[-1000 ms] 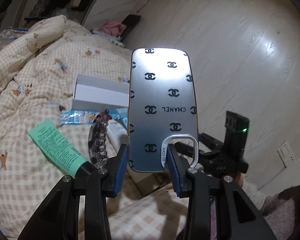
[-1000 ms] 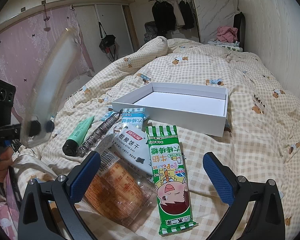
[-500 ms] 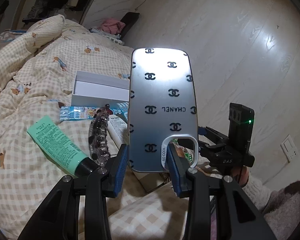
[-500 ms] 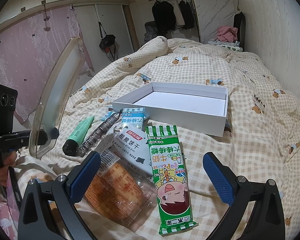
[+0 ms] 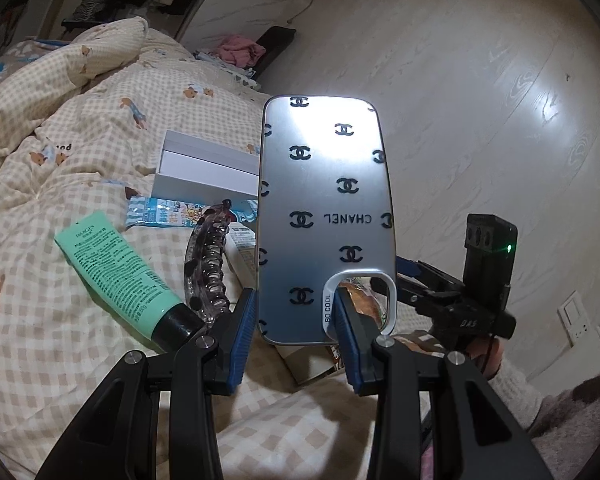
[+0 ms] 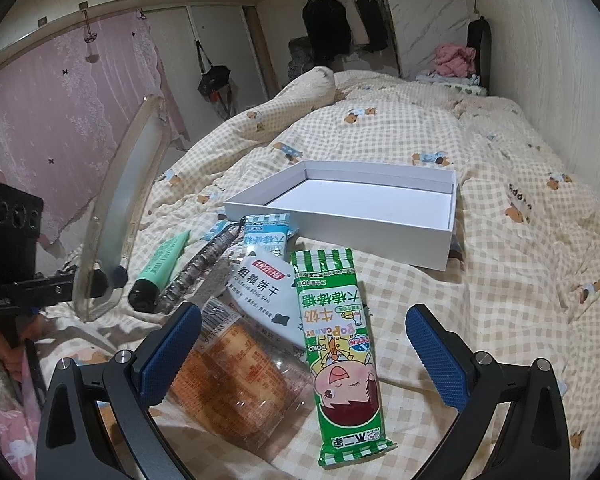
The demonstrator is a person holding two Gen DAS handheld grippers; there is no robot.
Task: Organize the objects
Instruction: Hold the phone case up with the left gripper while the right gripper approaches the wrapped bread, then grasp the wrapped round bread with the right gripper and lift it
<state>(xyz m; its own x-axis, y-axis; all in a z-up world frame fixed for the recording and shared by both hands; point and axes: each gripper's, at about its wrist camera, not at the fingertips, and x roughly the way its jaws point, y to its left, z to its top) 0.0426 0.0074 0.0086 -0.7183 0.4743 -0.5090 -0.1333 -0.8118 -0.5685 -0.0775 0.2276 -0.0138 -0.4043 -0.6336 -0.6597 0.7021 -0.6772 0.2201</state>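
Left hand-held gripper (image 5: 296, 316) is clamped on the bottom end of a phone case (image 5: 326, 216), holding it upright in the air above the near edge of the bed (image 6: 512, 264); one pad sits on the case's outer edge, the other reaches through the camera cutout. Right hand-held gripper (image 6: 304, 344) is released, jaws wide, nothing between them, hovering over the snack pile. White box (image 6: 364, 208) lies open toward the middle of the bed, looks empty, likely the drop target. Between it and the near edge: green candy pack (image 6: 340, 344), biscuit pack (image 6: 264, 296), clear bread wrapper (image 6: 232, 380), green tube (image 6: 160, 264) and a clear hair clip (image 6: 204, 268) just beside the tube. Handling guess: case is light, thin, glossy, so it could slip or twist, and the side walls probably flex; current grip near the cutout rim is narrow, fine for a short carry, keep it from swinging. The candy pack is soft and crinkly; take it across the middle of its width. Bread squashes easily, so pinch the wrapper end.
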